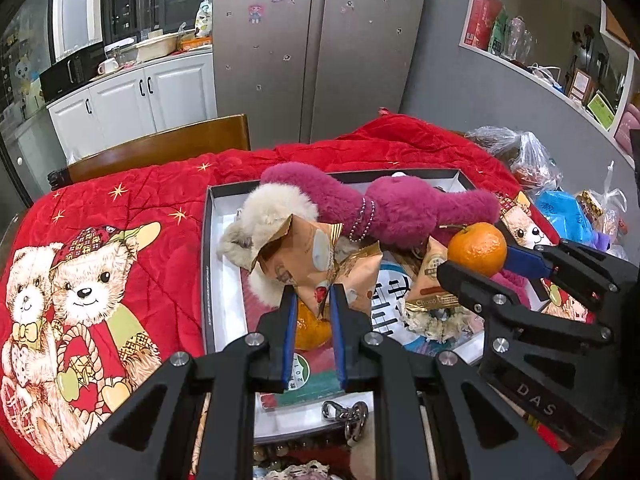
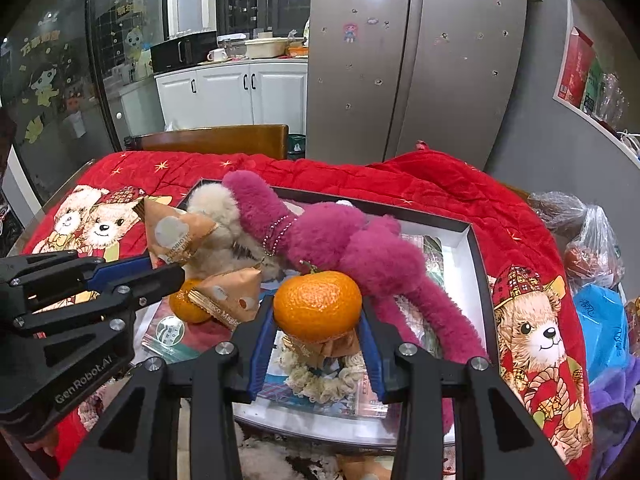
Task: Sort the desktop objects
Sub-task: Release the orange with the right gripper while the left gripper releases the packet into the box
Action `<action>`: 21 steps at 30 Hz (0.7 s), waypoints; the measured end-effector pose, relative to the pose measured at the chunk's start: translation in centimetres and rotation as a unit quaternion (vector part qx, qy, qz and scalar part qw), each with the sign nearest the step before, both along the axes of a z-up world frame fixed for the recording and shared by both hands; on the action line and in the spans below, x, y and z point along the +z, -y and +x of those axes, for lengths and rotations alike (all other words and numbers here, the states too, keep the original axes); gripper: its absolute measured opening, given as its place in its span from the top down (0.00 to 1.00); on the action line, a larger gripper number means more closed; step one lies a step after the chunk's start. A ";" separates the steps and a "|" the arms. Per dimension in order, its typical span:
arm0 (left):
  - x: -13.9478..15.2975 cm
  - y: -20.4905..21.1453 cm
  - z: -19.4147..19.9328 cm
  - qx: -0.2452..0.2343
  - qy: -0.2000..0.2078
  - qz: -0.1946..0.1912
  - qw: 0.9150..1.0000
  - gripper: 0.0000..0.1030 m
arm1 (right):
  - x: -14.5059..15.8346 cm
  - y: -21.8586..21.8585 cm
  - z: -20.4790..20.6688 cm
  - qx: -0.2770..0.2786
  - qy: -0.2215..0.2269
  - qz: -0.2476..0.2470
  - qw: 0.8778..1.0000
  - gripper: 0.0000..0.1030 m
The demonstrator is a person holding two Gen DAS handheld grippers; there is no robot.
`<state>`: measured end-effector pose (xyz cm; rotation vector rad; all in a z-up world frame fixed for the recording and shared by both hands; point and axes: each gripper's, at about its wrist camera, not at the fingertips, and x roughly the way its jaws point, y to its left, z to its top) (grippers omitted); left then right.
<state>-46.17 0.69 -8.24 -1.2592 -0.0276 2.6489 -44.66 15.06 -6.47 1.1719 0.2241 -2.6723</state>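
The mandarin (image 2: 317, 306) sits clamped between the blue-padded jaws of the right gripper (image 2: 318, 316), held above the shallow dark-rimmed box (image 2: 478, 264) at roughly the middle of the right wrist view; in the left wrist view the same fruit shows at 3 o'clock, pinched from both sides. The left gripper (image 1: 313, 304) has its jaws drawn narrow on the lower edge of a tan snack packet (image 1: 308, 260), which stands up over the box at the centre of its own view; a second tan packet (image 2: 232, 292) lies just beside it, and a second mandarin (image 1: 310, 328) rests in the box directly under the left jaws. A magenta plush toy (image 2: 340, 248) sprawls across the box from 11 o'clock to 4 o'clock, with a bead chain around one limb, lying against a cream fluffy toy (image 1: 268, 216); a cream scrunchie (image 2: 324, 380) and printed cards lie on the box floor below the held fruit. The box rests on a red quilt (image 1: 132, 208) printed with teddy bears, spread over the tabletop; plastic bags (image 2: 592, 248) crowd the edge at 3 o'clock; a wooden chair back (image 1: 160, 148) stands at 11 o'clock, and a steel refrigerator (image 1: 320, 40) at 12 o'clock.
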 end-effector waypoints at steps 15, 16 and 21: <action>0.5 0.4 -0.1 0.014 -0.013 -0.041 0.999 0.30 | 0.9 -0.6 0.1 -0.028 -0.009 -0.012 1.000 0.39; 0.5 0.5 -0.1 0.015 -0.014 -0.041 0.999 0.30 | 1.1 -0.7 0.2 -0.030 -0.013 -0.008 0.999 0.38; 0.4 0.2 0.0 0.016 -0.013 -0.054 0.998 0.30 | 1.5 -0.5 0.4 -0.032 -0.018 0.000 0.999 0.38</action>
